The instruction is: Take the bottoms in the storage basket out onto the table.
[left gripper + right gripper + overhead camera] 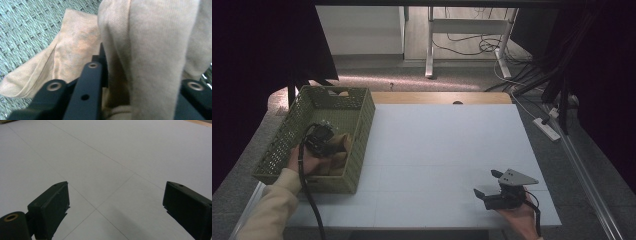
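A green woven basket (364,131) stands at the table's left side, and a beige cloth (341,144) lies crumpled inside it. My left gripper (326,145) reaches down into the basket and is shut on a raised fold of that cloth. In the left gripper view the fold (150,50) stands thick between the black jaws of the left gripper (145,77), while the rest of the cloth (72,47) spreads over the basket floor (25,25). My right gripper (486,182) rests low near the table's front right, open, with bare white tabletop between the jaws of the right gripper (115,192).
The white table (437,145) has a wooden strip along its far edge (437,97). Behind it stand desk legs (430,45) and loose cables on the floor. A power strip (548,128) lies off the table's right side. Dark curtains hang left and right.
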